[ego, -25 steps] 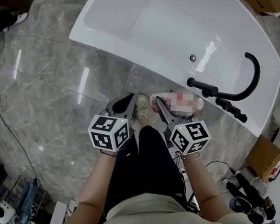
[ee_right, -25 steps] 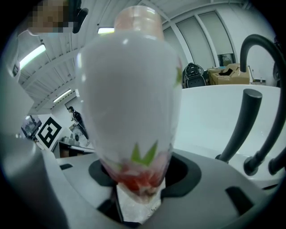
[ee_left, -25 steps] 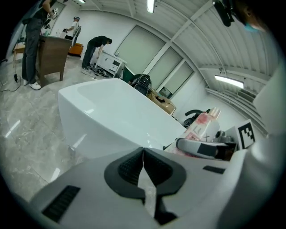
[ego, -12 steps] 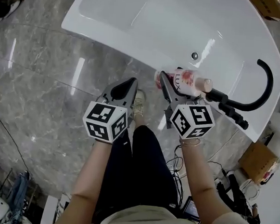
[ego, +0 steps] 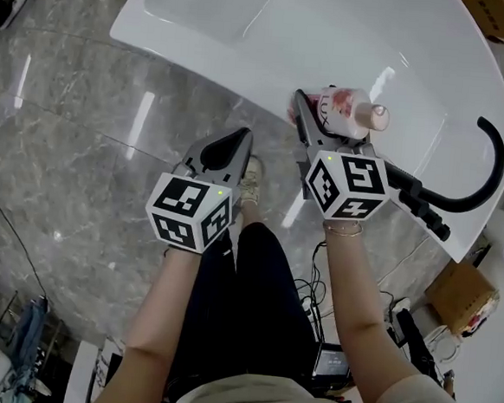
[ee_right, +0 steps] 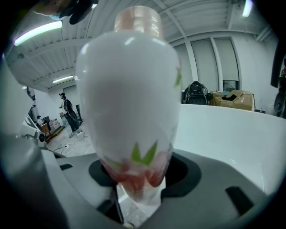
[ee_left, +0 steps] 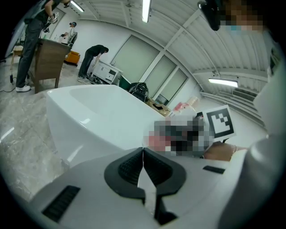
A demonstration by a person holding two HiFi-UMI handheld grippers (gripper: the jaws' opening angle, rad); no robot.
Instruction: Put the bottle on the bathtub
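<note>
Clamping the bottle [ego: 350, 110] by its lower end in the right gripper [ego: 318, 113] — pinkish cap pointing away from the cube. Hovering it over the near rim of the white bathtub [ego: 248, 31], just beside the black faucet [ego: 421, 207]; can't tell whether touching the rim. Holding the left gripper [ego: 238, 139] with tongs pressed together, nothing between, over the grey marble floor [ego: 83, 139] just short of the tub.
</note>
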